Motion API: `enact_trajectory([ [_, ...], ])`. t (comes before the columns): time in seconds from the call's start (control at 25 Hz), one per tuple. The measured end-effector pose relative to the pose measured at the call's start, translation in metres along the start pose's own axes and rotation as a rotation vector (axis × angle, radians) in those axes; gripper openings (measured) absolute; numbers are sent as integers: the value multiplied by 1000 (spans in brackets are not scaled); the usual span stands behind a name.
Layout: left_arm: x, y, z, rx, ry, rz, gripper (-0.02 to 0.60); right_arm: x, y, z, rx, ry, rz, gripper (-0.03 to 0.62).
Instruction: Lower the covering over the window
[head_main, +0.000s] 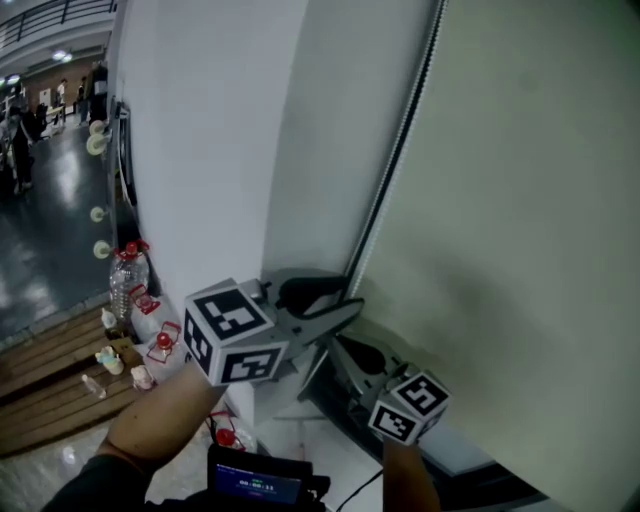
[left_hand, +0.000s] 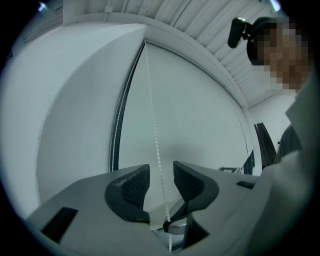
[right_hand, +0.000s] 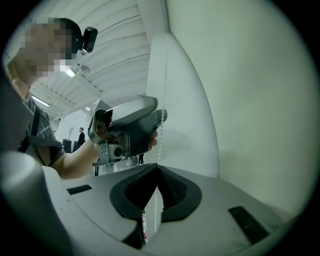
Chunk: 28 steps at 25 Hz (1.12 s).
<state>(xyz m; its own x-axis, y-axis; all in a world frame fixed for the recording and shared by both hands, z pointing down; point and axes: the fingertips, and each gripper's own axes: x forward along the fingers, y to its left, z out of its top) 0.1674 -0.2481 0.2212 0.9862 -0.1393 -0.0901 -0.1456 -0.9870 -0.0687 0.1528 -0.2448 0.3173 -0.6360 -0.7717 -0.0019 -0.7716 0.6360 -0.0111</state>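
A pale roller blind (head_main: 520, 230) covers the window on the right. Its white bead chain (left_hand: 152, 125) hangs down along the blind's left edge. My left gripper (left_hand: 161, 176) is open and level; the chain runs through the gap between its pads without touching them. In the head view the left gripper (head_main: 348, 306) sits just above my right gripper (head_main: 340, 350). The right gripper (right_hand: 158, 182) is shut on the bead chain (right_hand: 161, 140), lower down the same strand, and the chain hangs on below its jaws.
A white wall pillar (head_main: 210, 150) stands left of the blind. A plastic bottle (head_main: 128, 275), small red items and wooden planks (head_main: 50, 385) lie on the floor at the left. A small lit screen (head_main: 258, 483) shows at the bottom edge.
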Motion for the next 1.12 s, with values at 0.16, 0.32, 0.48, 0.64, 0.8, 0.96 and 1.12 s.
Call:
enact_trajectory([
  [0.16, 5, 4, 7, -6, -9, -18, 153, 1, 3, 1, -23, 9, 0, -12],
  [0.32, 7, 6, 8, -11, -14, -27, 87, 1, 3, 1, -29, 13, -2, -12],
  [0.48, 10, 7, 9, -5, -17, -31, 23, 0, 2, 1, -27, 12, -5, -12],
  [0.64, 11, 5, 8, -27, -24, -71, 0, 2, 4, 1, -37, 18, -2, -12],
  [0.8, 9, 7, -7, -32, -6, -63, -2, 2, 2, -14, -29, 57, -17, -12],
  [0.96, 5, 0, -7, -36, -16, -90, -3, 2, 3, -15, -5, 40, 4, -12],
  [1.12, 2, 1, -8, -35, -45, -68, -2, 2, 3, -15, 10, 29, 11, -12],
])
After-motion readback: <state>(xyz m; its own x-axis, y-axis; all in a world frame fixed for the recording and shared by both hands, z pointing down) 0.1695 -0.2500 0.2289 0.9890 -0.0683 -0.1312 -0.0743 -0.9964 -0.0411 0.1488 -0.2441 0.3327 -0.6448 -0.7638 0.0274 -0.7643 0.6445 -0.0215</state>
